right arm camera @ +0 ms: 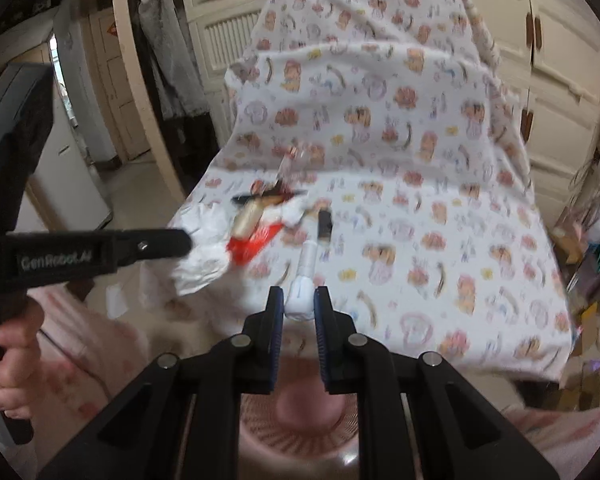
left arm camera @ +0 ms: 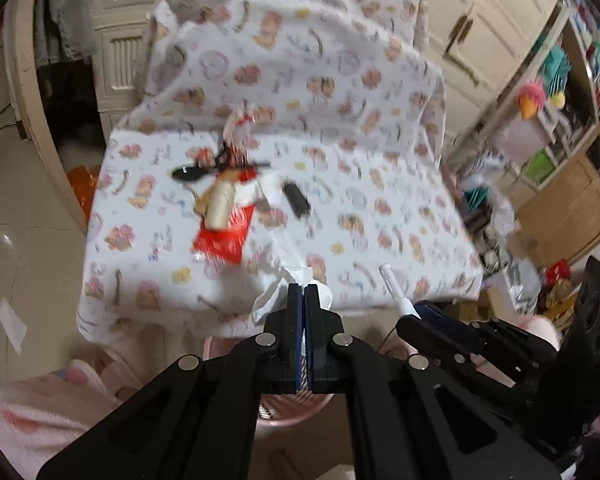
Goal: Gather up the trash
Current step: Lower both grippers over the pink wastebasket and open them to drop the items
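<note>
Left gripper [left arm camera: 303, 294] clamped on white tissue [left arm camera: 276, 300]; right gripper [right arm camera: 298, 306] pinching white tube [right arm camera: 302, 284], both above pink basket [right arm camera: 300, 412]. Loosely pinched, risked slipping outside basket.

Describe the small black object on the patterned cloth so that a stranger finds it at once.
Start at the table under the cartoon-print cloth. In its middle lies a trash pile with a red wrapper. Just right of that pile, apart from it, lies the small black block: short, dark and plain, unlike the long glossy black spoon nearby.
</note>
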### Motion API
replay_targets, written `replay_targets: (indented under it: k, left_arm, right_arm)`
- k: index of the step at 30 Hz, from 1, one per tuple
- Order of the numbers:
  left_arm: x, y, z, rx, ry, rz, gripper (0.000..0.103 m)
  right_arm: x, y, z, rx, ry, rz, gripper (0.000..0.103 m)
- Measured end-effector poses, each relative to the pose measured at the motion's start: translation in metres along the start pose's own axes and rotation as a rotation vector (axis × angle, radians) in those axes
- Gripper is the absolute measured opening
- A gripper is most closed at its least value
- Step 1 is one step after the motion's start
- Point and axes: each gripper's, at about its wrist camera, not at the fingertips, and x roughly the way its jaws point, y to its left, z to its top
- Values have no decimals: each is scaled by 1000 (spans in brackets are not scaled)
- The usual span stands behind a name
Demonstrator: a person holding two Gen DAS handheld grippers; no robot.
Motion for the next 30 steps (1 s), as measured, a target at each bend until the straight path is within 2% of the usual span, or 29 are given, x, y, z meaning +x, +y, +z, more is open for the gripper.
replay_targets:
  k: [2,4,6,9,12,17,22,25,27,29,30]
  left_arm:
    - [18,2,-11,-17,65,4,0]
    - [39,6,-27,-50,130,-48,0]
    - [60,11,-43,-75,190,-63,0]
    - [85,12,-58,-79,274,-49,0]
    - [100,11,-61,-61,297,-8,0]
    - [125,21,-66,-84,347,29,0]
    - [148,22,-75,-56,400,83,0]
    - [152,22,-80,-36,414,114,9]
    - [149,22,-82,-27,406,130,21]
    - [141,22,-79,-18,379,149,43]
    - [136,21,-77,-13,362,162,49]
  right_arm:
    - [5,-9,-12,37,50,23,14]
    - [14,-15,-25,59,102,45,14]
    - [24,-23,-38,91,153,67,14]
    - [42,-32,-55,100,223,37,14]
    - [63,-42,-67,147,303,63,14]
    - [97,-50,-86,179,405,46,14]
    - [131,-64,-105,231,522,33,15]
    - [144,-70,-117,235,566,-4,15]
    - [148,-71,-121,232,582,-16,15]
    - [150,-70,-122,224,587,-25,15]
    - [151,-69,-123,216,588,-29,15]
